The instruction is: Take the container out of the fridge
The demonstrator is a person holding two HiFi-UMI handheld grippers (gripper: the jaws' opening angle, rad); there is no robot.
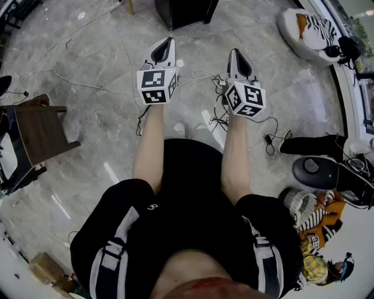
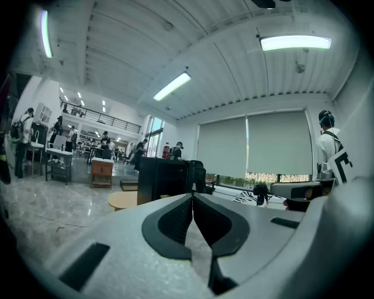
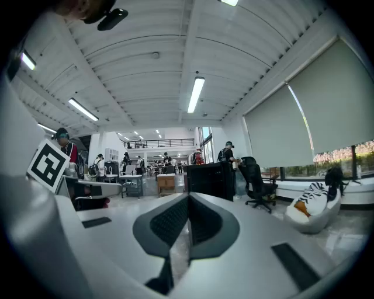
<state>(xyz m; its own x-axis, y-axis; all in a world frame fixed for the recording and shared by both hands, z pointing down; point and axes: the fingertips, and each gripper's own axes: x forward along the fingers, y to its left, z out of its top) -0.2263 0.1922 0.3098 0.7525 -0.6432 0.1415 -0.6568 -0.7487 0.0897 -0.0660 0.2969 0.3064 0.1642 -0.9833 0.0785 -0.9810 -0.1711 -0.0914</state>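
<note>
No words or numbers are readable. The left cube (image 1: 156,86) and right cube (image 1: 245,99) bear only black-and-white square code patterns. A white mark on the shorts (image 1: 153,207) is too small to read.

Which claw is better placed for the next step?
Left, marginally. The left white claw and right white claw are both shut and empty, side by side; the black cabinet ahead stands nearer the left one. No container shows.

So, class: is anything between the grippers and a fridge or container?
No fridge or container is identifiable in any view, so it can't be judged. The left gripper and right gripper are shut, empty, over floor.
</note>
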